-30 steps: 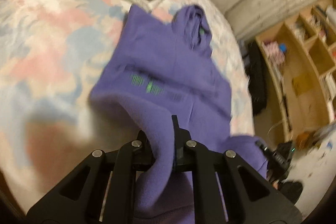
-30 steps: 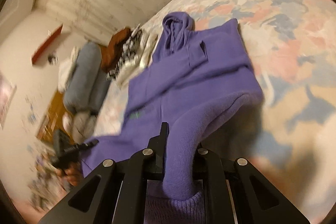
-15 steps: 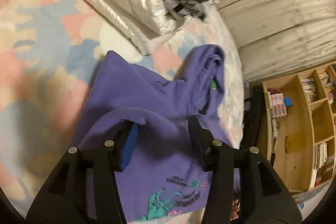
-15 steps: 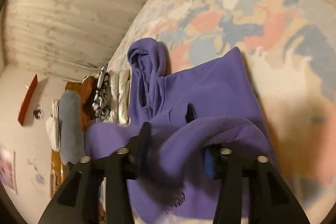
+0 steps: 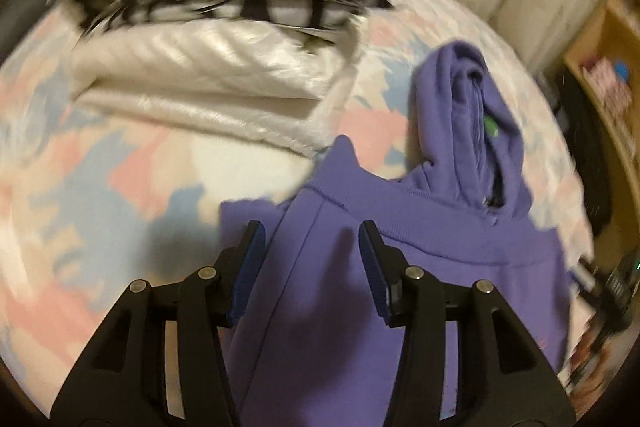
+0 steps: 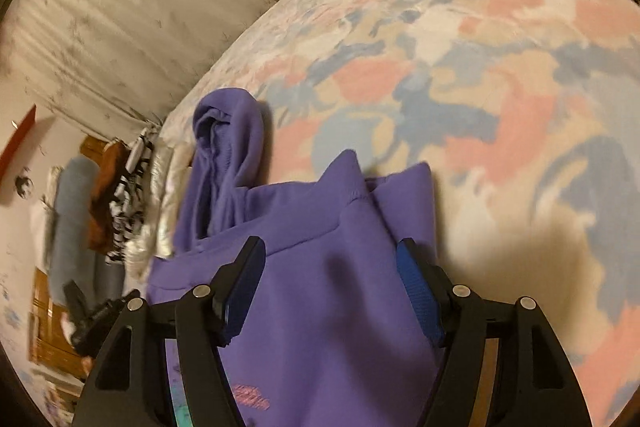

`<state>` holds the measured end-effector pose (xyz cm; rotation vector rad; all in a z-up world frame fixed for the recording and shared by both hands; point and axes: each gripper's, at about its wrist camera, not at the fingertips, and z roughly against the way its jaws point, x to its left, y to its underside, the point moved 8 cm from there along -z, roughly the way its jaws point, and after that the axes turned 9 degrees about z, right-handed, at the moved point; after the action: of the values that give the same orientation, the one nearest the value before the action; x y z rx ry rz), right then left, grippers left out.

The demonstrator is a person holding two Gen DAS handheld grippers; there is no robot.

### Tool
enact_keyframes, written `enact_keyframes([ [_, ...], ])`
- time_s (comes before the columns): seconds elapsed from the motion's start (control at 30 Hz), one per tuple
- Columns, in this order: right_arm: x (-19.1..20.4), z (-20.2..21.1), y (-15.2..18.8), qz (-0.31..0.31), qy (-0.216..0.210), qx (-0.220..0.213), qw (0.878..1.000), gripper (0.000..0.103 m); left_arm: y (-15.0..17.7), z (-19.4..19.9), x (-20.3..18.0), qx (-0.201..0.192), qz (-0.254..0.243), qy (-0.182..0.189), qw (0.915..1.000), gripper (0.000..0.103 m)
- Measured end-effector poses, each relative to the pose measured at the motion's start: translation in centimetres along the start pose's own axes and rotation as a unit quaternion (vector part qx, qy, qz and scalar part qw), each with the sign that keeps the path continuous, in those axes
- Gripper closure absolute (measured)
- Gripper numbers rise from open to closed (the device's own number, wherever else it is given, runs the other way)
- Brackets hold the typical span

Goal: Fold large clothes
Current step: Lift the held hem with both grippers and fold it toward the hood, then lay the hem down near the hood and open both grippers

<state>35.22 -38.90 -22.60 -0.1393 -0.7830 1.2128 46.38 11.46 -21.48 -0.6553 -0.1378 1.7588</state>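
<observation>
A purple hoodie (image 5: 420, 247) lies on the bed, its lower part folded up over the chest, with the hood (image 5: 472, 115) pointing away. My left gripper (image 5: 310, 239) hovers open over the folded edge near one shoulder. Fabric lies below its blue pads (image 5: 248, 267), which do not press on it. In the right wrist view the hoodie (image 6: 320, 307) fills the bottom of the frame, its hood (image 6: 224, 155) at the upper left. My right gripper (image 6: 330, 253) is over the other shoulder with its jaws opening. Cloth lies between the fingers, free of them.
A stack of folded clothes (image 5: 208, 87), white, black-and-white and brown, sits on the flowered bedspread (image 5: 100, 187) just beyond the hoodie. A wooden shelf (image 5: 616, 67) stands past the bed's right side. The bedspread (image 6: 500, 87) stretches to the right of the hoodie; a pale curtain (image 6: 120, 7) hangs behind.
Both grippers were shut on purple cloth, carried it forward toward the hood, then opened and let it drop. The folded layer now lies flat over the chest.
</observation>
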Motion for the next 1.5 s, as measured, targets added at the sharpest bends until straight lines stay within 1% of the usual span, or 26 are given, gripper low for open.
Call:
enact_keyframes([
  [0.07,-0.4,-1.1,-0.2,0.017,0.008,0.005,1.0,0.034,0.1,-0.9,-0.9,-0.002,-0.047,-0.017,0.9988,0.058],
  [0.17,0.0,-3.6,-0.8,0.058,0.031,0.021,0.998,0.034,0.0,-2.8,-2.0,-0.001,-0.095,-0.043,0.9945,0.058],
  [0.27,0.3,-6.0,-1.0,0.091,0.056,0.038,0.994,0.034,-0.2,-4.3,-2.2,0.004,-0.11,-0.061,0.992,0.058],
  [0.3,0.6,-6.7,-1.1,0.107,0.067,0.035,0.991,0.036,-0.4,-4.9,-2.2,0.002,-0.11,-0.067,0.9917,0.059],
  [0.33,0.9,-7.1,-1.1,0.119,0.069,0.034,0.99,0.05,-0.5,-5.3,-2.3,0.0,-0.108,-0.065,0.992,0.07],
  [0.37,1.2,-7.3,-0.9,0.127,0.068,0.036,0.989,0.06,-0.6,-5.3,-2.6,-0.005,-0.11,-0.066,0.9917,0.078],
  [0.4,1.3,-7.6,-0.7,0.143,0.086,0.04,0.985,0.081,-0.7,-5.3,-2.7,-0.015,-0.117,-0.078,0.9899,0.09],
  [0.43,1.4,-7.5,-0.9,0.156,0.104,0.032,0.982,0.091,-0.8,-5.1,-3.3,-0.031,-0.127,-0.086,0.9877,0.093],
  [0.5,1.9,-6.3,-1.3,0.162,0.102,0.007,0.982,0.093,-1.3,-3.6,-3.7,-0.073,-0.127,-0.087,0.9854,0.094],
  [0.57,2.5,-4.6,-2.7,0.157,0.093,-0.035,0.982,0.093,-1.6,-2.4,-3.2,-0.094,-0.111,-0.079,0.9863,0.094],
  [0.6,2.8,-4.0,-3.5,0.153,0.086,-0.056,0.983,0.094,-1.8,-2.1,-2.7,-0.101,-0.099,-0.083,0.9865,0.094],
  [0.67,3.2,-4.0,-4.4,0.149,0.082,-0.066,0.983,0.094,-1.8,-2.3,-1.9,-0.1,-0.091,-0.094,0.9864,0.094],
  [0.73,3.2,-5.8,-4.4,0.155,0.099,-0.043,0.982,0.094,-1.4,-3.5,-1.1,-0.082,-0.087,-0.107,0.9869,0.094],
  [0.83,1.6,-9.4,-2.9,0.145,0.134,0.013,0.98,0.094,-0.7,-4.3,-0.4,-0.073,-0.091,-0.117,0.9863,0.093],
  [0.87,1.0,-10.0,-2.4,0.139,0.136,0.021,0.981,0.094,-0.6,-4.6,-0.4,-0.07,-0.093,-0.119,0.986,0.093],
  [0.97,0.7,-10.1,-2.3,0.134,0.134,0.02,0.982,0.092,-0.5,-5.0,-0.6,-0.065,-0.102,-0.129,0.9842,0.091],
  [1.0,0.9,-9.8,-2.4,0.135,0.136,0.025,0.981,0.087,-0.5,-4.6,-0.8,-0.069,-0.108,-0.131,0.9832,0.09],
  [1.03,1.0,-9.4,-2.3,0.137,0.139,0.026,0.98,0.081,-0.4,-4.2,-1.0,-0.072,-0.113,-0.134,0.9819,0.087],
  [1.07,1.2,-8.9,-2.4,0.141,0.142,0.025,0.979,0.078,-0.3,-3.4,-1.3,-0.082,-0.123,-0.137,0.9795,0.087],
  [1.13,2.2,-7.0,-2.5,0.158,0.153,0.009,0.976,0.065,0.1,-1.8,-1.8,-0.097,-0.13,-0.141,0.9767,0.087],
  [1.2,3.9,-4.9,-2.3,0.173,0.149,-0.014,0.974,0.064,0.6,-0.1,-2.2,-0.108,-0.127,-0.136,0.9765,0.087],
  [1.27,6.1,-3.2,-1.6,0.188,0.13,-0.029,0.973,0.064,1.9,1.6,-2.8,-0.115,-0.12,-0.13,0.9775,0.087],
  [1.33,8.7,-2.6,0.1,0.201,0.102,-0.026,0.974,0.064,3.6,2.7,-3.5,-0.11,-0.117,-0.118,0.9799,0.087],
  [1.4,11.3,-2.9,2.6,0.216,0.069,-0.01,0.974,0.064,6.3,3.6,-4.4,-0.096,-0.117,-0.097,0.9837,0.087],
  [1.47,13.3,-4.0,5.3,0.235,0.057,0.01,0.97,0.064,9.4,3.9,-5.4,-0.08,-0.125,-0.088,0.985,0.087],
  [1.5,13.9,-4.6,6.6,0.247,0.061,0.018,0.967,0.064,10.4,4.0,-5.5,-0.08,-0.128,-0.09,0.9844,0.087],
])
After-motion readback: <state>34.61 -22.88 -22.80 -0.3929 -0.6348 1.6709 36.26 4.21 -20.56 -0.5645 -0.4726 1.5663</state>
